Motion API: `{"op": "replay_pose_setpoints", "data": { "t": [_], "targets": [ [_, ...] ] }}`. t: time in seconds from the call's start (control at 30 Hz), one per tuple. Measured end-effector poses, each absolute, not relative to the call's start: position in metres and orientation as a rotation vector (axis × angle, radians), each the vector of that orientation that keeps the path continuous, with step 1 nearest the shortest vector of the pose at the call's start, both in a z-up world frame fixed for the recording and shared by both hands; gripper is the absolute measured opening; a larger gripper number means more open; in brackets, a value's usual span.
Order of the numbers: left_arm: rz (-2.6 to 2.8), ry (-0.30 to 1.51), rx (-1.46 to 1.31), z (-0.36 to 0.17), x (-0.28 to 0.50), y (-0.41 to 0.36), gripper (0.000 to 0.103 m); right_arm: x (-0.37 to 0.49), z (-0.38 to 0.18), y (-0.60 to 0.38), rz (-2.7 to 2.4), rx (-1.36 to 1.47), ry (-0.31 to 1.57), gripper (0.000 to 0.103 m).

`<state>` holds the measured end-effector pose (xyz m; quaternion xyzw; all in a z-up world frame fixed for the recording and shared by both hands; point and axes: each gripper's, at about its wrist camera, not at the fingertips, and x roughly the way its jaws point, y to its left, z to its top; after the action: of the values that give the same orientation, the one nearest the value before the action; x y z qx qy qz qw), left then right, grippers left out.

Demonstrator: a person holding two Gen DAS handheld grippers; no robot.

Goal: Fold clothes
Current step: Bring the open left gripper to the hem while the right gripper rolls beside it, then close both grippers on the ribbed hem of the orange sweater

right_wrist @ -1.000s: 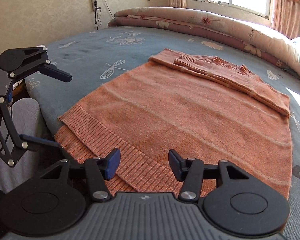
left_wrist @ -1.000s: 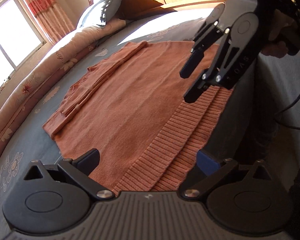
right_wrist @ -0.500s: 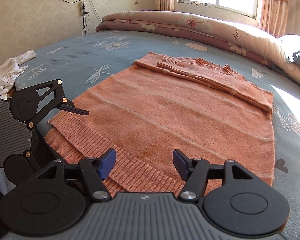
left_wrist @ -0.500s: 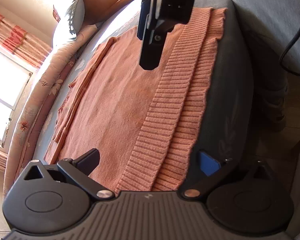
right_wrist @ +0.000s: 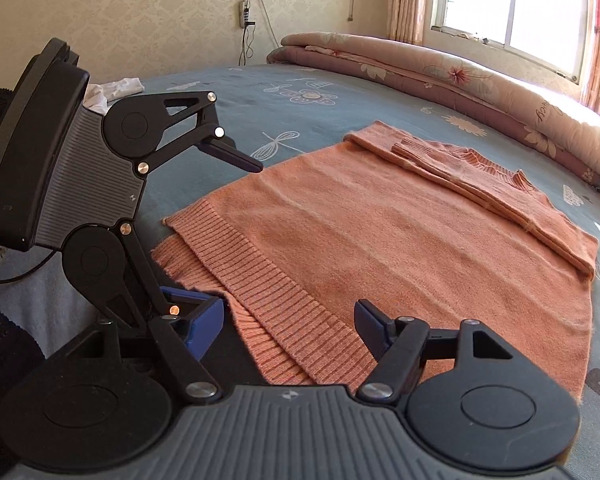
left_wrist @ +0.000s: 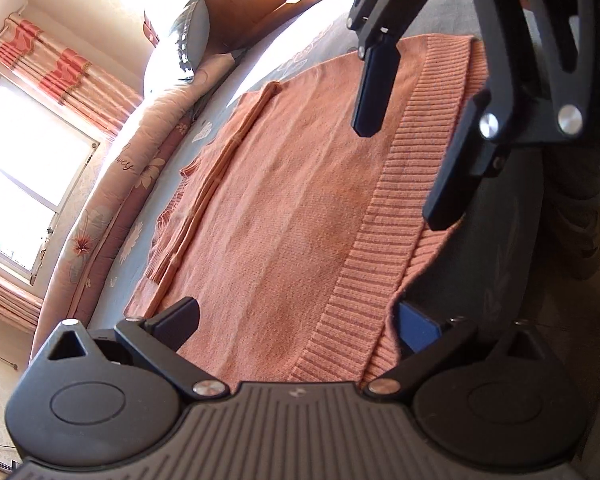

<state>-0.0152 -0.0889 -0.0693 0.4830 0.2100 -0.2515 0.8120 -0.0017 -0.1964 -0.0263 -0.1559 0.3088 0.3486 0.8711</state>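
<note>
Orange sweater flat on bed, left tongs and right tongs spread wide at hem

Since a second ago the left gripper has swung in from the bed's edge and now straddles the near-left corner of the sweater — one finger above the knit, the other below the ribbed hem. The right gripper has dropped closer too — its jaws gape over the hem's other end. Both stand wider apart than before.
</note>
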Motion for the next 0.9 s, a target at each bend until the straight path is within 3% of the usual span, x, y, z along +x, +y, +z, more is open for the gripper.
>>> {"op": "replay_pose_setpoints", "data": {
  "t": [0.23,0.5,0.77,0.83,0.9],
  "targets": [
    [-0.531,0.45,1.002,-0.065,-0.011,-0.084,0.103,-0.004,-0.047,-0.167,0.727,-0.466,0.625,0.074],
    [-0.531,0.454,0.971,-0.062,-0.007,-0.079,0.103,-0.009,-0.072,-0.14,0.635,-0.71,0.58,0.059],
    [-0.54,0.448,0.951,-0.06,-0.007,-0.075,0.103,-0.024,-0.093,-0.139,0.485,-0.975,0.446,0.055],
    [-0.544,0.445,0.948,-0.059,-0.008,-0.075,0.102,-0.025,-0.099,-0.136,0.47,-1.007,0.413,0.052],
    [-0.548,0.442,0.945,-0.059,-0.009,-0.074,0.103,-0.024,-0.102,-0.133,0.458,-1.021,0.409,0.038]
  ]
}}
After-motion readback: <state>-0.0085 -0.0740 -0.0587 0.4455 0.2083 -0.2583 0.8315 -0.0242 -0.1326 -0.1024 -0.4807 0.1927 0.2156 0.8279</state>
